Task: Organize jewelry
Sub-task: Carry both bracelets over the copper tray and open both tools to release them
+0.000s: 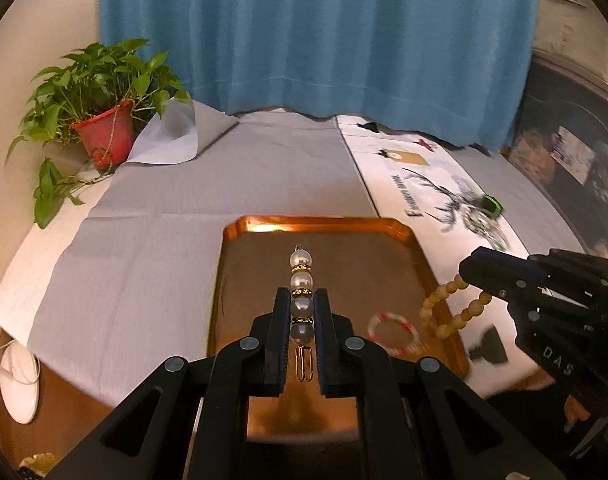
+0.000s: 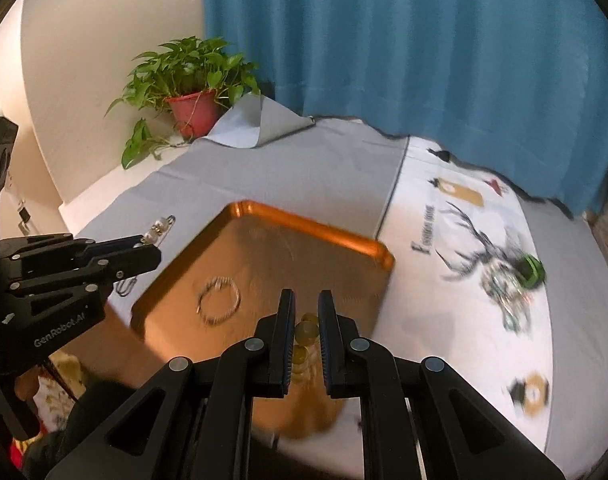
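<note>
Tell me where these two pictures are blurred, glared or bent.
Left wrist view: glare on the tray's far rim, the red-and-white ring smeared, curtain bowed by the fisheye. Right wrist view: the ring and printed cloth streak with motion blur.

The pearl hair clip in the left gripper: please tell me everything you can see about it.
The pearl hair clip is a straight gold-coloured metal clip carrying four round white pearl-like beads in a row, with small gold rings set with stones between them. A gold wire loop shows at its near end and a small tip at the far end. The left gripper is shut on it, its pads pressing the two nearer beads. The clip points away from the camera, held in the air above the copper-coloured tray, touching nothing else.
</note>
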